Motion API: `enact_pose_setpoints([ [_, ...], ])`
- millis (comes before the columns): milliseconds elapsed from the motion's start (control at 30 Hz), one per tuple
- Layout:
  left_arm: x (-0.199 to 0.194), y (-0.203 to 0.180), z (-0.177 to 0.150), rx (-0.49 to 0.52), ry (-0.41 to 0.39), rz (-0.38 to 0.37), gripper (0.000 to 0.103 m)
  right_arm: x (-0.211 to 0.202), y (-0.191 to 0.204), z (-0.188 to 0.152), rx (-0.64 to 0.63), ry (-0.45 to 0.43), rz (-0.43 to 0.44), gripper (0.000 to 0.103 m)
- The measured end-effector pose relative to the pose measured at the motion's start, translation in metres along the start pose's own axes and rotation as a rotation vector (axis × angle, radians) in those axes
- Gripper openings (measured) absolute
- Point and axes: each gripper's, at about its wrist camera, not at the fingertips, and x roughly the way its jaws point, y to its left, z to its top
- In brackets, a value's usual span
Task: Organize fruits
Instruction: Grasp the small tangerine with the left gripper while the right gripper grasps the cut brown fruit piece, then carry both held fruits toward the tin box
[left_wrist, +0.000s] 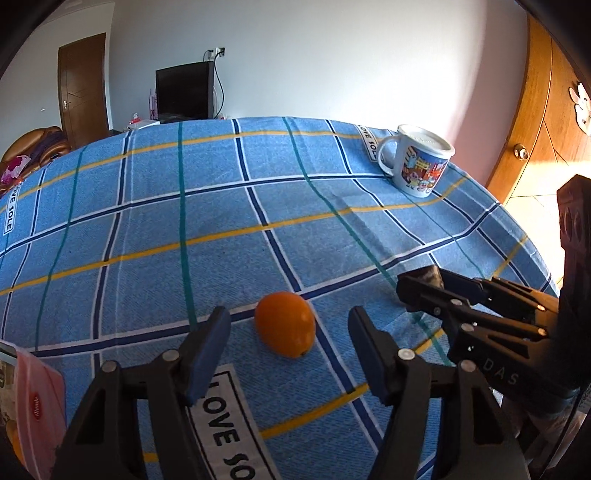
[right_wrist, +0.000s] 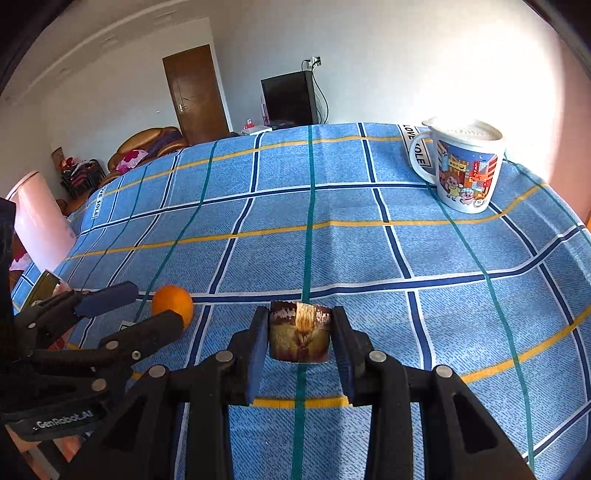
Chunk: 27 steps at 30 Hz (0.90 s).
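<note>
The orange (left_wrist: 285, 324) lies on the blue checked cloth (left_wrist: 221, 206) covering the tabletop, near its front edge and well apart from the cartoon mug (left_wrist: 419, 160), which stands at the far right corner. The left hand-held gripper (left_wrist: 288, 354) is placed just short of the orange with its blue pads to either side of it; the jaws stand apart, and no pad presses on the fruit, which rests on the cloth. The right hand-held gripper (right_wrist: 300, 347) is just to the right of the orange and is clamped on a small brownish piece (right_wrist: 299, 334) with a pale streak; both pads bear on its sides. What this piece is cannot be told from here: it may be a cut or dried fruit, or a wrapper. A pink-lidded container (left_wrist: 35, 402) shows at the near left, left of the orange, with something orange visible behind its wall; it is judged the likely place for the fruit, though that is not certain. Step in hand, as judged: the right side has made its pick, and the left is lining up on the orange. The next move calls for the left jaws to advance until the orange's widest part sits between the pads, then shut squarely. The round fruit may roll away on the cloth if nudged by one pad first.
</note>
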Motion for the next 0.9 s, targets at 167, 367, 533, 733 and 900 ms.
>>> enact_pose_setpoints([
  [167,0.016,0.003,0.001,-0.029,0.055,-0.026,0.047,0.002,0.0,0.0,0.004,0.01,0.023,0.035],
  [367,0.014,0.001,0.0,-0.019,0.052,-0.043,0.036,0.002,0.002,-0.001,-0.01,0.005,0.034,0.035],
  [533,0.001,0.0,-0.002,-0.008,-0.003,-0.05,0.036,-0.006,0.003,-0.002,-0.016,-0.033,0.046,0.035],
  [733,-0.01,-0.002,-0.004,0.006,-0.063,-0.047,0.036,-0.017,0.007,-0.003,-0.043,-0.085,0.075,0.035],
  [900,-0.02,-0.005,-0.006,0.03,-0.115,-0.036,0.036,-0.026,0.01,-0.004,-0.063,-0.13,0.081,0.035],
])
